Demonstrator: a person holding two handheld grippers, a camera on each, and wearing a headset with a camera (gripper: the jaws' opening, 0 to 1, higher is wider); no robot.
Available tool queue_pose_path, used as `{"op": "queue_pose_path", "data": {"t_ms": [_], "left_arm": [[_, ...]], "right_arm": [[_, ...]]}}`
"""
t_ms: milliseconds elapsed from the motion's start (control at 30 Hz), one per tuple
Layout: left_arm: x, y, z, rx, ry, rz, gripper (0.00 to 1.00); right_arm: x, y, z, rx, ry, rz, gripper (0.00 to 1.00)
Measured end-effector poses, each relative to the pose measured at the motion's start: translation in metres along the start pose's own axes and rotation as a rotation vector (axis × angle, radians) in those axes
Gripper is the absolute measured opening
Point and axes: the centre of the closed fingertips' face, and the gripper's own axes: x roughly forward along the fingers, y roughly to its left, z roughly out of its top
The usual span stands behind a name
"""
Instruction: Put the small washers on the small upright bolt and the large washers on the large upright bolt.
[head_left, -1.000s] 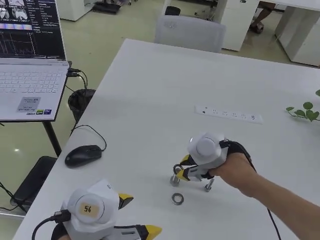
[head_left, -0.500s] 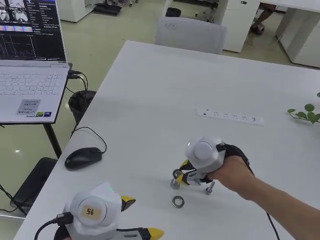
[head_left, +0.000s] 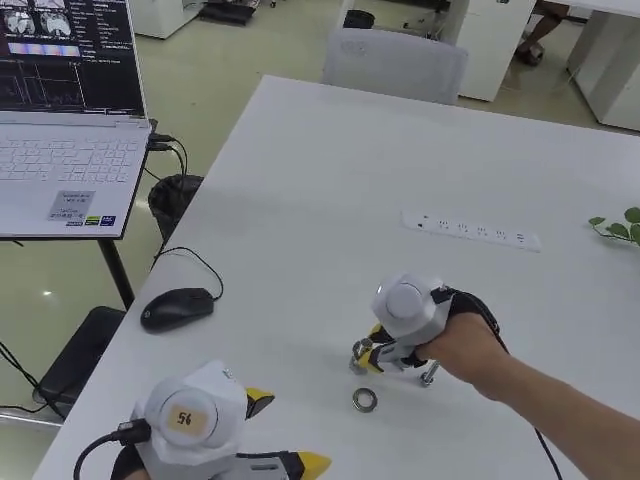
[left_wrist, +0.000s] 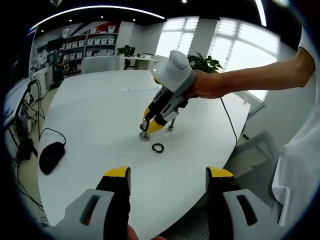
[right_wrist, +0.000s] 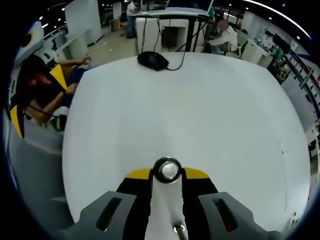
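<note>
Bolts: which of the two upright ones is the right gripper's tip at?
The bolt on the mouse side; the right gripper has its yellow tip at its top. The other bolt stands free beside the hand.

On the white surface (head_left: 330, 170), a black mouse (head_left: 177, 309); the right tongs (right_wrist: 167, 176) have yellow tips flanking a silver washer (right_wrist: 167, 169).

A white table (head_left: 330, 180) spans the head view over a pale green floor (head_left: 230, 60). A grey chair (head_left: 395, 62) stands at top centre, an open laptop (head_left: 65, 150) at upper left. Bright windows (left_wrist: 225, 35) line the left gripper view's top.
</note>
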Motion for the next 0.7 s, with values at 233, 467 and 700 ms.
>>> {"op": "queue_pose_path", "data": {"t_ms": [233,467,700], "left_arm": [[-0.002,0.000,-0.001,-0.002,0.001,0.004,0.60],[-0.001,0.001,0.000,0.000,-0.004,0.008,0.60],[0.000,0.001,0.003,0.005,-0.006,0.005,0.60]], "right_arm": [[0.010,0.000,-0.005,0.007,0.026,0.006,0.23],[0.020,0.001,-0.010,0.030,0.047,0.006,0.24],[0.020,0.002,-0.011,0.026,0.018,0.009,0.25]]}}
